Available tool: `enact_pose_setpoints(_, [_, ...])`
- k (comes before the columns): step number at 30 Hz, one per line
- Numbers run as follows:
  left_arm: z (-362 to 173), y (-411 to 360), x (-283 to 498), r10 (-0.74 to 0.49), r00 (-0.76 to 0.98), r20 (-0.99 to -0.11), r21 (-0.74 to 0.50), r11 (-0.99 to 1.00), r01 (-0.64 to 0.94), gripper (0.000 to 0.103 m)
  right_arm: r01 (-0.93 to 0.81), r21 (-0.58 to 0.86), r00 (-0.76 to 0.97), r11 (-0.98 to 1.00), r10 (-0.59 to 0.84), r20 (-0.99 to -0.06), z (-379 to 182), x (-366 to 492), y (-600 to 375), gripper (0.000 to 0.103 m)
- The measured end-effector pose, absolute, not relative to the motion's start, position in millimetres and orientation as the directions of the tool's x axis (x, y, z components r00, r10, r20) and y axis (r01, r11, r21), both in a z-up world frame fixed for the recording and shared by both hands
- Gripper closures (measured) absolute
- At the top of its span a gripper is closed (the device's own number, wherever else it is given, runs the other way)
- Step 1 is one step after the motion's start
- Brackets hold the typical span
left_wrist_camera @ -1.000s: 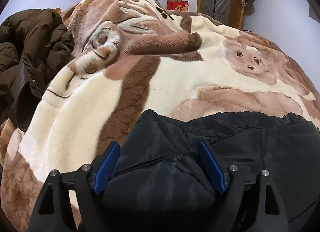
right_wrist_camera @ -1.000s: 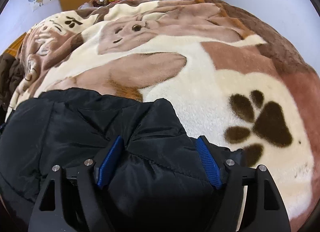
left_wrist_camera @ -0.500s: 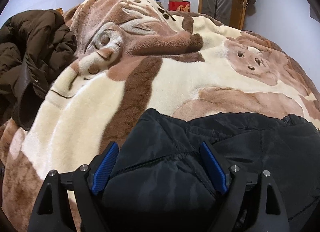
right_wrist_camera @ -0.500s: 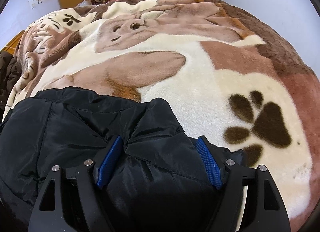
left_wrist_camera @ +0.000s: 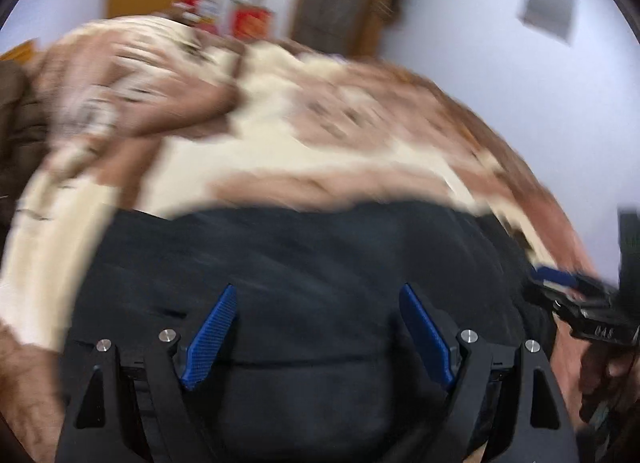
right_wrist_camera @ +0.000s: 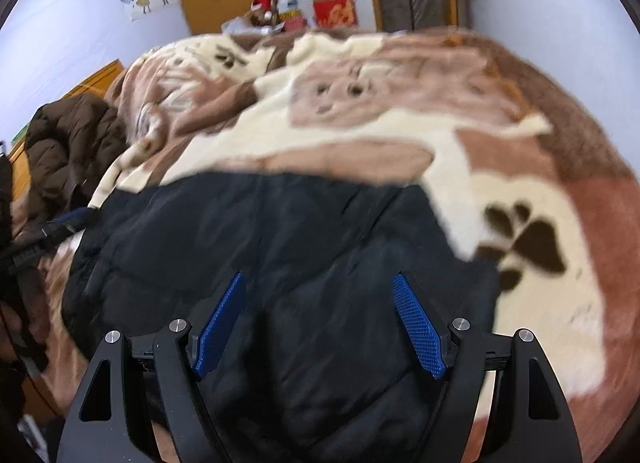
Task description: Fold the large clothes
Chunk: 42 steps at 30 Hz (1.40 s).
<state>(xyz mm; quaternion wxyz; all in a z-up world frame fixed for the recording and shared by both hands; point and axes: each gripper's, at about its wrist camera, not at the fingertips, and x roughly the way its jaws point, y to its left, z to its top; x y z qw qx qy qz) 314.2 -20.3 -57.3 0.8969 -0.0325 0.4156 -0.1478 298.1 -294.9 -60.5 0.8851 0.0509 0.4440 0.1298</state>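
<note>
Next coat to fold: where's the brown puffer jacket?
In the right wrist view, the brown puffer jacket lies heaped at the left edge of the animal-print blanket.

Matt quilted black jacket lies on plush fleece blanket.

A black padded jacket lies spread across the near end of a bed, resting on a plush cream-and-brown blanket printed with cartoon animals and a dark paw print. Its quilted, slightly shiny fabric is rumpled, with stitched seams showing. In the blurred left wrist view the same black padded jacket fills the lower frame, its far edge curving over the blanket.
</note>
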Motion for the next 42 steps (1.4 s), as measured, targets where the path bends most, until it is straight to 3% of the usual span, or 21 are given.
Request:
enact_pose_setpoints(16, [-123, -78, 417, -0.107, 0.572, -0.813, -0.044, 0.991, 0.124, 0.017, -0.110, 0.155, 0.576, 0.982, 0.190, -0.795, -95, 330, -306, 0.027])
enact_pose_setpoints(27, [-65, -24, 389, -0.194, 0.614, -0.765, -0.168, 0.981, 0.100, 0.020, -0.166, 0.188, 0.577, 0.968, 0.250, -0.778, -54, 315, -268, 0.028])
enact_pose_setpoints(28, [-58, -12, 383, -0.188, 0.634, -0.750, -0.162, 0.982, 0.099, 0.020, -0.172, 0.185, 0.575, 0.968, 0.251, -0.778, -55, 316, -263, 0.028])
enact_pose_setpoints(31, [-51, 27, 372, -0.125, 0.663, -0.738, -0.118, 0.991, 0.056, 0.020, -0.192, 0.156, 0.557, 0.969, 0.239, -0.795, -64, 331, -242, 0.048])
enact_pose_setpoints(35, [-78, 68, 380, -0.049, 0.612, -0.789, -0.082, 0.996, -0.025, 0.020, -0.190, 0.065, 0.495, 0.980, 0.153, -0.855, -91, 370, -222, 0.049])
enact_pose_setpoints(42, [-107, 66, 398, -0.015, 0.603, -0.798, -0.036, 0.999, -0.023, 0.020, -0.152, 0.126, 0.368, 0.980, 0.175, -0.913, -126, 421, -234, 0.049])
